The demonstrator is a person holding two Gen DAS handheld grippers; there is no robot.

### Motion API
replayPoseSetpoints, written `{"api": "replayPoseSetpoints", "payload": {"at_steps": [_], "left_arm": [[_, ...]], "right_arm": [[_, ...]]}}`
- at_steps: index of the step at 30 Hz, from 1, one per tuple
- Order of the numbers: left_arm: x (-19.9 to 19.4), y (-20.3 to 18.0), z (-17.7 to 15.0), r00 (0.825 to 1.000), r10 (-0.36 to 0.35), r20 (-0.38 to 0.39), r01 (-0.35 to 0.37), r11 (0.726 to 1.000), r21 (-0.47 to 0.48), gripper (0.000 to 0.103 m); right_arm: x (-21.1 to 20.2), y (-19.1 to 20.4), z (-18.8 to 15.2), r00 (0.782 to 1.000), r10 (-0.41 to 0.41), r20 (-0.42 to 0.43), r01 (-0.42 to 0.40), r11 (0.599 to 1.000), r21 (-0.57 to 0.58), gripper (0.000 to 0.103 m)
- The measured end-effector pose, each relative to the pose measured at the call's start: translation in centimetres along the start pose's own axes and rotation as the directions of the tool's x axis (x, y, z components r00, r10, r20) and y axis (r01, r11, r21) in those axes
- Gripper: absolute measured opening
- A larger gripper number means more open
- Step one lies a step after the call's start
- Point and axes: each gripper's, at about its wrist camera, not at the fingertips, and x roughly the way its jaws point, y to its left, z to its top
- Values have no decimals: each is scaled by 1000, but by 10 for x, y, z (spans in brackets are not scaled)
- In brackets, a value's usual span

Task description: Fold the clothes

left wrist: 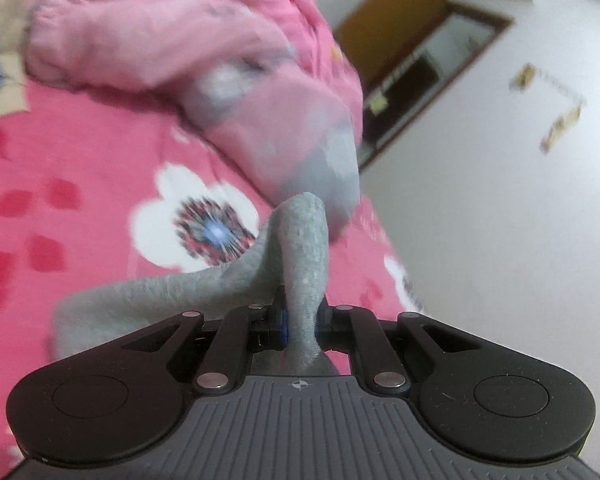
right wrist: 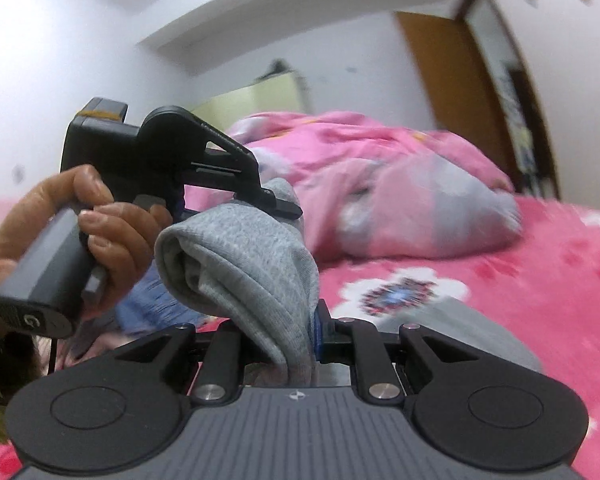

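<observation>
Hanging between both tools, the grey garment [left wrist: 300,264] shows a soft knitted weave. At lower centre of the left wrist view, the left gripper [left wrist: 300,326] pinches a narrow bunched ridge of it, the rest trailing lower left over the pink floral bedsheet [left wrist: 80,200]. A crumpled pink quilt [left wrist: 160,40] fills the upper left. In the right wrist view, the person's left hand [right wrist: 100,240] stands at left, and the right gripper [right wrist: 296,336] clamps a thick fold at lower centre.
</observation>
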Motion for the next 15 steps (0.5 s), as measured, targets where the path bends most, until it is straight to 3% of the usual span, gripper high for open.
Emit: {"api": "replayPoseSetpoints", "payload": {"at_steps": [2,4,7,10,13,15], "left_arm": [[32,-9,-13,998,19,-64,-16,999,44,10],[61,-8,-23,990,39,-138,-31,998,57,20],[82,2,-31,978,21,-208,-19,1000,11,29],[54,5,-28,985,-51,-163,53,999,8,36],[3,5,-25,993,-52,-105,62,993,96,42],[-30,8,-28,995,-26,-95,40,988,150,47]], "right_arm": [[-5,-30,-6,999,-31,-11,31,995,93,16],[-4,-60,-18,998,-52,-46,61,975,212,16],[-2,-106,-40,993,-29,-114,76,900,428,16],[-4,-133,-52,993,44,-106,25,821,570,15],[-3,-144,-57,992,83,-90,-6,766,643,15],[-5,-158,-64,990,125,-66,-38,686,727,15]]}}
